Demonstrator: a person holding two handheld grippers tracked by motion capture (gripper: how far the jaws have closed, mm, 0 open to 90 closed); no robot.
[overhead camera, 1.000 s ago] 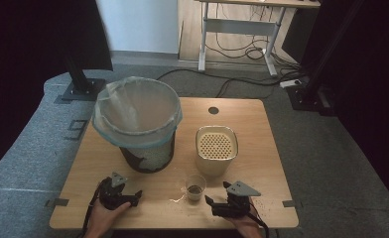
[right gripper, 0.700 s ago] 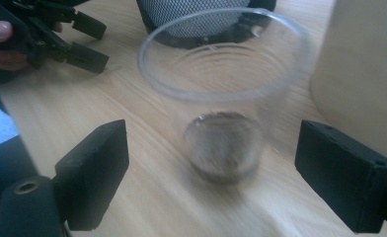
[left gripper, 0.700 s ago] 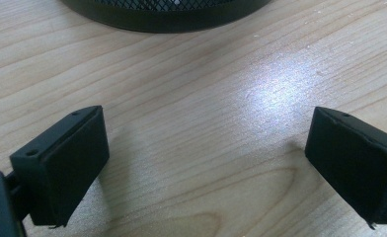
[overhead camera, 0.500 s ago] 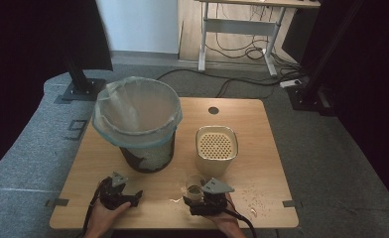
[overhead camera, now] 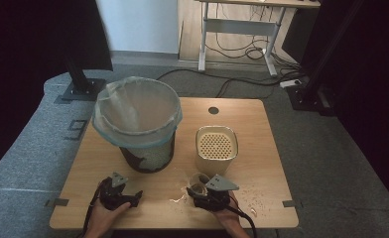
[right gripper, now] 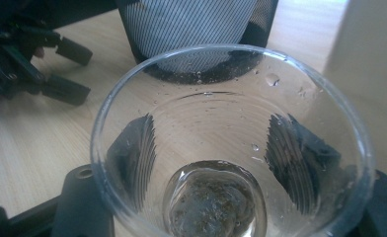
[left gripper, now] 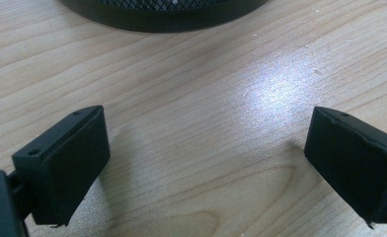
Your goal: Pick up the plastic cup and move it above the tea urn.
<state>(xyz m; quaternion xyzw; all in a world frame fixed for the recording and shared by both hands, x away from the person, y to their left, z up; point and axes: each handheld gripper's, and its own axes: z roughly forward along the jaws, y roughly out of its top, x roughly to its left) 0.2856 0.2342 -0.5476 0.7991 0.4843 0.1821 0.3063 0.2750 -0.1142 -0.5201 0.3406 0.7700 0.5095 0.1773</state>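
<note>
The right gripper has just been closing its jaws, and they now press on both sides of a clear plastic cup with dark dregs in its bottom, standing on the wooden surface just in front of the beige perforated-top container. The left gripper rests near the lined mesh bin, jaws wide apart over bare wood.

Wooden table with bin, box, cup
</note>
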